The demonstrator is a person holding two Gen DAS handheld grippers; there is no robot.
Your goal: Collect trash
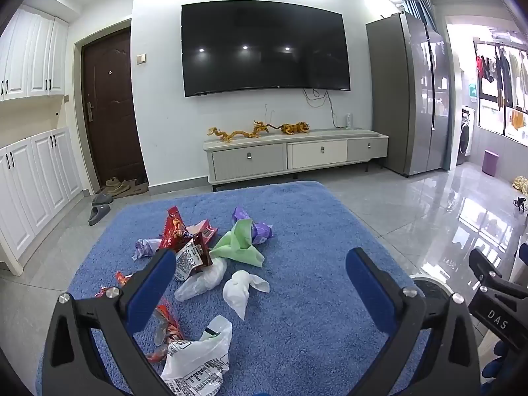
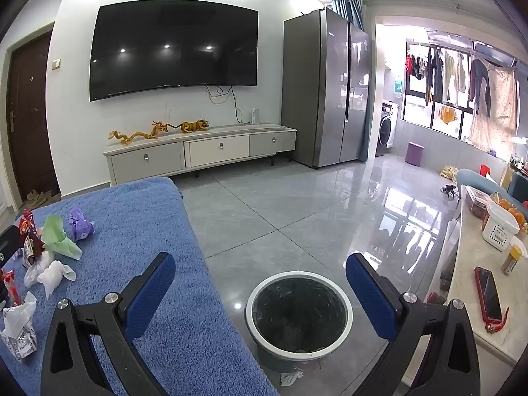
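Observation:
Several pieces of trash lie in a loose heap on a blue fleecy surface [image 1: 313,231]: red snack wrappers [image 1: 176,231], a purple wrapper [image 1: 260,231], green paper [image 1: 239,247], a crumpled white tissue [image 1: 239,288] and a printed white plastic bag [image 1: 198,359]. My left gripper [image 1: 260,260] hovers open over the heap's near side, holding nothing. My right gripper [image 2: 260,260] stands open and empty above the floor, right over a round white-rimmed bin [image 2: 298,275] beside the blue surface. The green paper [image 2: 59,237] and tissue [image 2: 54,274] show at the far left there.
A white scrap [image 2: 290,378] lies on the tiled floor by the bin. To the right is a pale counter [image 2: 468,283] with a red phone [image 2: 488,292] and food tubs. A TV cabinet [image 2: 198,155] and a fridge [image 2: 326,89] line the far wall.

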